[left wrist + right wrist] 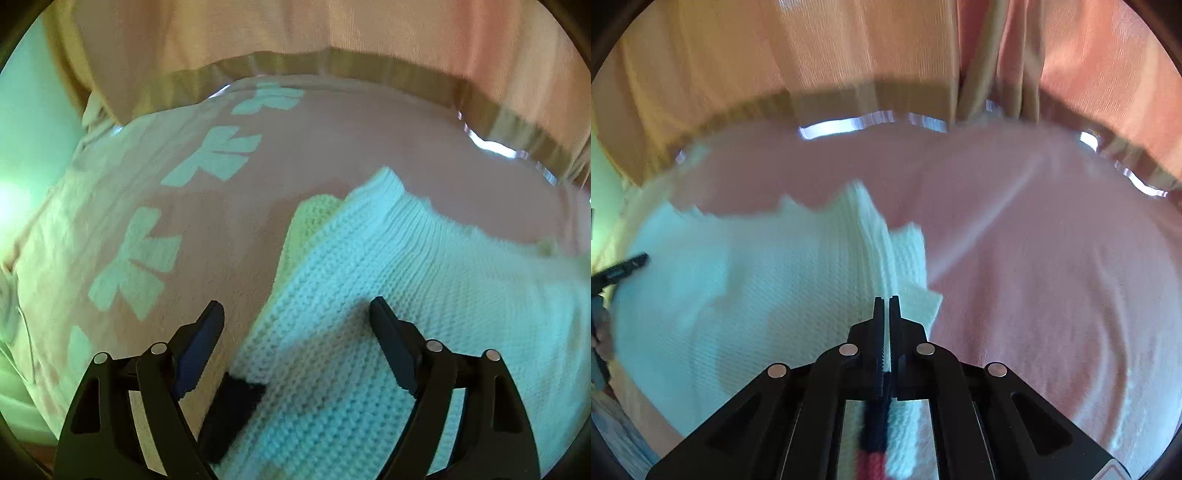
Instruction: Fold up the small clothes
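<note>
White knit garment (388, 295) lies rumpled on pink cloth-covered tabletop (1052, 277) | my left hand-held gripper (297, 317): fingers spread wide over garment's left edge, gripping nothing | my right hand-held gripper (885, 306): fingers pinched together on garment's knit fabric.

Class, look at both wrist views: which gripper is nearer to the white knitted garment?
Right. The right gripper is shut on the white knitted garment at its striped edge. The left gripper is open above the same garment, its fingers gripping nothing.
</note>
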A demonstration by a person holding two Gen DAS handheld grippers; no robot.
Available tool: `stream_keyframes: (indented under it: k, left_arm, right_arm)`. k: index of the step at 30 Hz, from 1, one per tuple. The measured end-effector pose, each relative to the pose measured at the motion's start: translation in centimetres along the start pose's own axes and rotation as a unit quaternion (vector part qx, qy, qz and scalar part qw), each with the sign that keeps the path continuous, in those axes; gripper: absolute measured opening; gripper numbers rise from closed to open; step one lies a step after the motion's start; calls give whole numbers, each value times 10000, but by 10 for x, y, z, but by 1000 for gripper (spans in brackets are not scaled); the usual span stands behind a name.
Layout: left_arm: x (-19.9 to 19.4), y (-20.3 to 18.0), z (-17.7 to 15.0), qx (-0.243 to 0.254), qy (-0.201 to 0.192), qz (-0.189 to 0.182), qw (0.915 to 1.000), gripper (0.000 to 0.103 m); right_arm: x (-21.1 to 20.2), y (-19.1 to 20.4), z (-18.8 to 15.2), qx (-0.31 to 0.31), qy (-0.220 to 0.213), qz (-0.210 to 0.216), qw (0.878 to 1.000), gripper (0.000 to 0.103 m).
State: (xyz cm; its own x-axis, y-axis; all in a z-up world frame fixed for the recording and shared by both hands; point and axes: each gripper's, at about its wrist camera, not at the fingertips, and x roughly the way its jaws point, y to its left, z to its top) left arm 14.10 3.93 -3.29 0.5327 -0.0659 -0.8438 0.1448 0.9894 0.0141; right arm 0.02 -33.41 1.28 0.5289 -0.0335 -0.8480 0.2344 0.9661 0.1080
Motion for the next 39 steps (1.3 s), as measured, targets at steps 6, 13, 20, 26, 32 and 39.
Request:
stream_keyframes:
  k: [6,13,20,26,32,39]
  left_arm:
    - [-37,-11,-13,231,-418,-280,9985,77]
    - [-59,-7,-70,208,-330,-610,9974,77]
    - [-43,-6,-102,583,-98,-334,9977,82]
    - [-75,19,-103,135,-563,-476,9972,78]
    - [-58,30,-116,-47,-12,-403,9992,77]
    - [-60,16,-114,-107,-20,-654,9978,77]
  right_arm:
    - [36,13,-8,-434,609,-355,9966,0]
    - [-27,40,-22,-457,-167,169,9987,0]
    - [9,92,-68,-997,714,354,9918,0]
    - [-20,77,-60,-573,235,561,9965,0]
    - [-21,80,-72,-483,322,394,9975,3]
    - [-19,146,-62,-1160,106,1048,9876,3]
